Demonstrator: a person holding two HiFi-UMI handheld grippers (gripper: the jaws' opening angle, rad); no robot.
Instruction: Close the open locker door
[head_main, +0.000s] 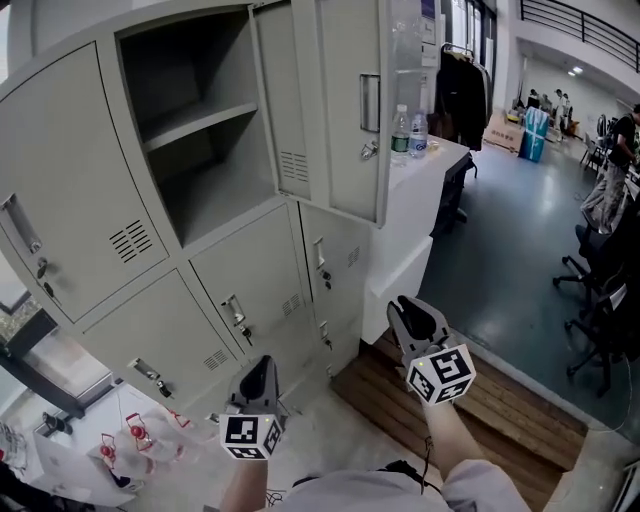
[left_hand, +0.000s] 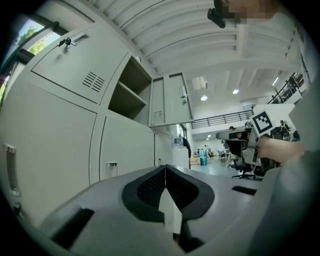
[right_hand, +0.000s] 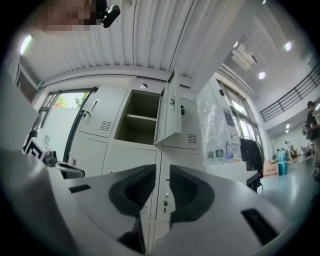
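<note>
The grey locker bank (head_main: 90, 230) fills the left of the head view. Its upper middle compartment (head_main: 200, 140) is empty, with one shelf inside. That compartment's door (head_main: 335, 105) swings out toward the right, handle and key facing me. It also shows as door (left_hand: 172, 105) and door (right_hand: 169, 112). My left gripper (head_main: 258, 368) (left_hand: 165, 172) is low in front of the bottom lockers, its jaws pressed together on nothing. Further right and below the open door, my right gripper (head_main: 415, 312) (right_hand: 161, 175) has a narrow gap between its jaws, with nothing in it.
A white counter (head_main: 420, 185) with water bottles (head_main: 408, 130) adjoins the lockers on the right. A wooden platform (head_main: 490, 405) lies under my right arm. Office chairs (head_main: 600, 300) and a dark hanging jacket (head_main: 460, 100) are beyond. Small red-and-white items (head_main: 130, 440) lie at lower left.
</note>
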